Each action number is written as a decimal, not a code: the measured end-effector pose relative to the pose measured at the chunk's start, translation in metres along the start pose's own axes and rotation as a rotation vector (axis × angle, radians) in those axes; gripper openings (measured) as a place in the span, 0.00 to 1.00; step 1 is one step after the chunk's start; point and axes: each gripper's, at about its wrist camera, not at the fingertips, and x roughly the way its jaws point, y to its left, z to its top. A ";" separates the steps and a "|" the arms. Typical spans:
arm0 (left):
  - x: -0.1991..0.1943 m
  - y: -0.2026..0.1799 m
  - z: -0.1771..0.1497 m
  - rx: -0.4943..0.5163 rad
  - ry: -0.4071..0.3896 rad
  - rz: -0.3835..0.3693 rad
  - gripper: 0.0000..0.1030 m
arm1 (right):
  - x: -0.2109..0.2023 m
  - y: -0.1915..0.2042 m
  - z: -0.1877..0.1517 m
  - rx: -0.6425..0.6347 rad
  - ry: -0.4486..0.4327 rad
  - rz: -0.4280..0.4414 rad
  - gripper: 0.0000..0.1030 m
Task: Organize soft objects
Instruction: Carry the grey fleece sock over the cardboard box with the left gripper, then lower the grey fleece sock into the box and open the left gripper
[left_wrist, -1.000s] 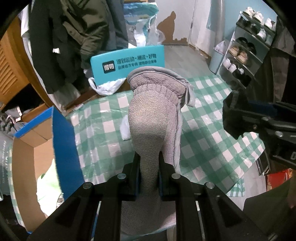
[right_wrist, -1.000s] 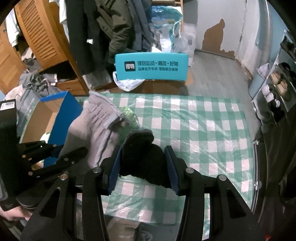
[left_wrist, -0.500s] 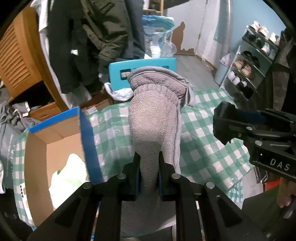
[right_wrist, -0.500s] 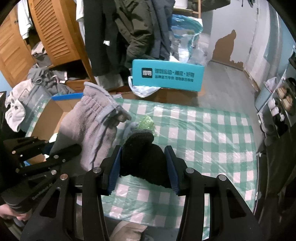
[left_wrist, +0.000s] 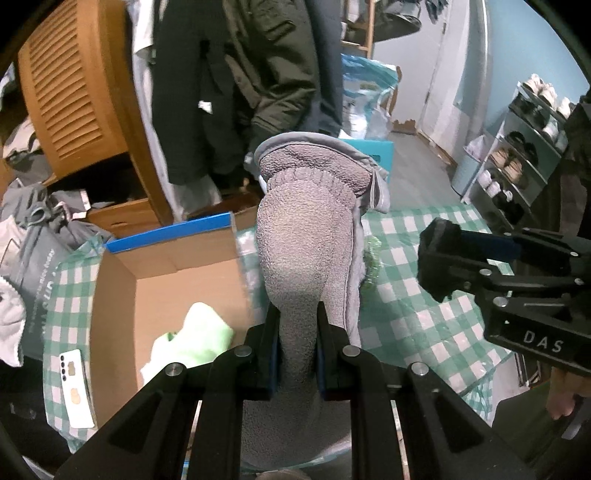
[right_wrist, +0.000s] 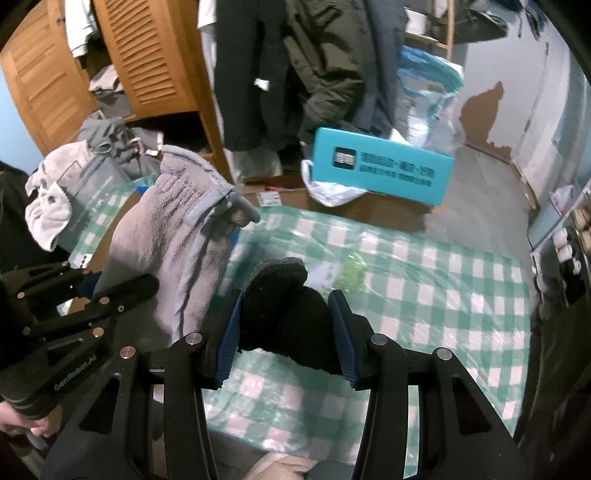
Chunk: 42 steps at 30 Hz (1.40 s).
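Observation:
My left gripper (left_wrist: 297, 314) is shut on a grey fleece glove (left_wrist: 310, 229) that stands up between its fingers; the same glove (right_wrist: 173, 236) shows at the left of the right wrist view. My right gripper (right_wrist: 286, 299) is shut on a black knitted item (right_wrist: 284, 314), and it appears at the right of the left wrist view (left_wrist: 439, 258). An open cardboard box (left_wrist: 122, 280) with a blue flap lies left of the glove, with a pale green soft item (left_wrist: 192, 343) inside. Both grippers hang above the green checked tablecloth (right_wrist: 424, 295).
A white phone (left_wrist: 75, 391) lies on the cloth left of the box. A teal box (right_wrist: 380, 170) stands beyond the table's far edge. Coats hang at the back beside a wooden louvred cabinet (left_wrist: 66, 96). A shoe rack (left_wrist: 524, 155) stands at the right. Clothes are piled at the left.
Both grippers have swung left with their items still held. The cardboard box and the green item inside it have come further into the left wrist view.

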 end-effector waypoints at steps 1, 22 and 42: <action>0.000 0.003 -0.001 -0.003 -0.002 0.002 0.15 | 0.002 0.005 0.002 -0.007 -0.001 0.005 0.45; 0.008 0.106 -0.025 -0.154 0.015 0.103 0.15 | 0.062 0.113 0.036 -0.146 0.068 0.114 0.45; 0.045 0.152 -0.041 -0.241 0.101 0.140 0.36 | 0.115 0.142 0.038 -0.137 0.175 0.151 0.56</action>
